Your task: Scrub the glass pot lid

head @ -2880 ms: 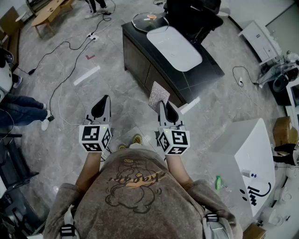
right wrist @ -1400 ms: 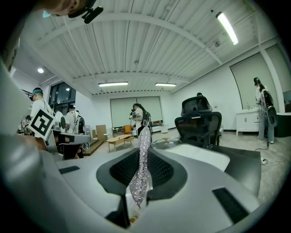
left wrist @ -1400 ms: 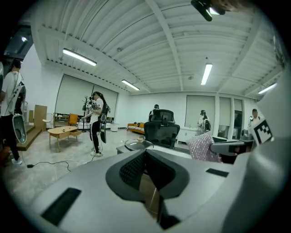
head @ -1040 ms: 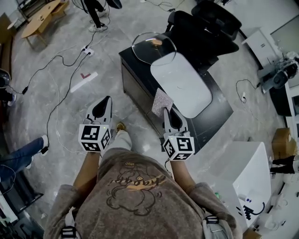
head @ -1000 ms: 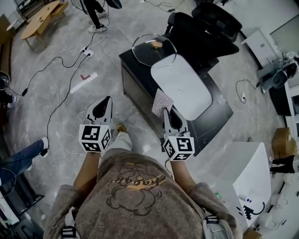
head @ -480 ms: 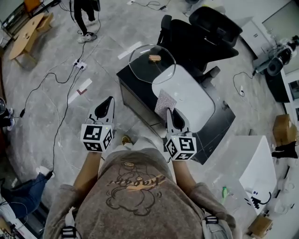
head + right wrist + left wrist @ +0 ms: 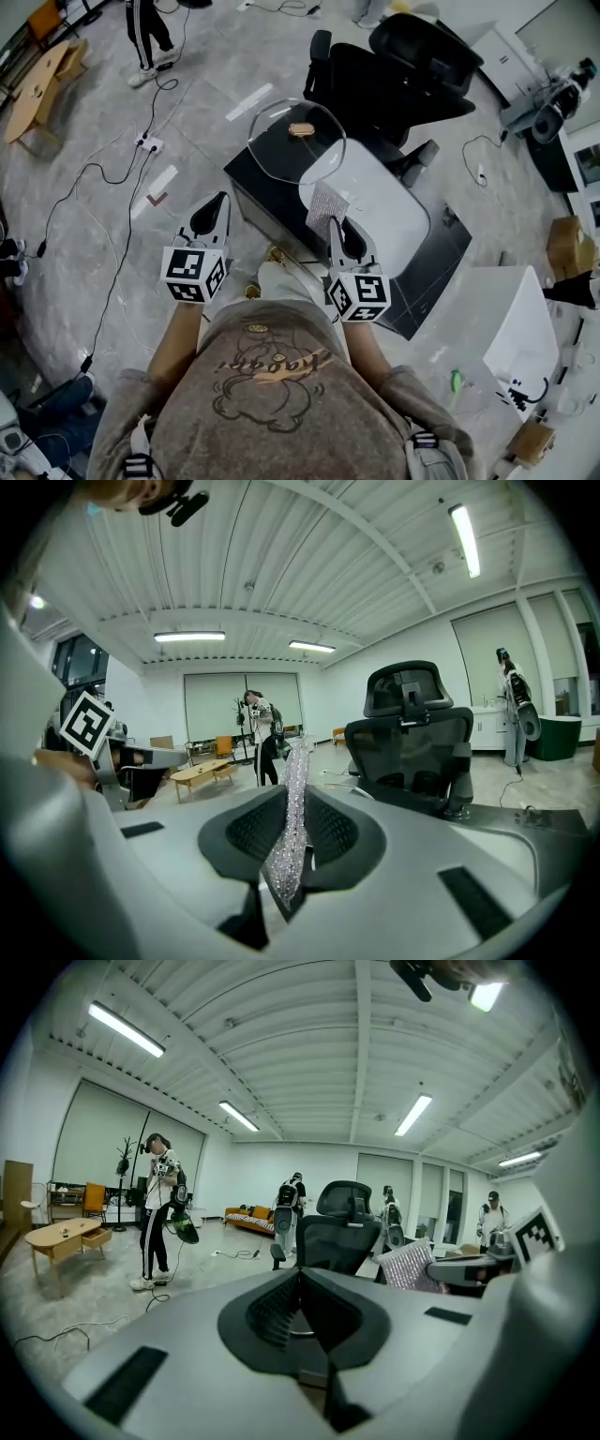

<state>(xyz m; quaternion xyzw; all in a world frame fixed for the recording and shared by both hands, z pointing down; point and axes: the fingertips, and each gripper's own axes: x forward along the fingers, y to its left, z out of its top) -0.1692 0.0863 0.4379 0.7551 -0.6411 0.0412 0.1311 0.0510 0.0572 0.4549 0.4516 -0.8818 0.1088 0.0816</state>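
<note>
Grey stone floor with trailing cables surrounds a low black table (image 7: 433, 248) at upper centre of the head view. The round glass pot lid (image 7: 281, 155) lies on the table's far end, its edge overlapping a white oval board (image 7: 375, 206). Below it, the left gripper (image 7: 220, 199) and right gripper (image 7: 335, 225) point up the frame.

In the left gripper view, the fingers (image 7: 267, 1312) are pressed together with nothing between them, and a black office chair (image 7: 342, 1227) stands beyond.

In the right gripper view, the fingers (image 7: 248, 832) clamp a glittery silver scrub cloth (image 7: 296, 771) standing upright.
</note>
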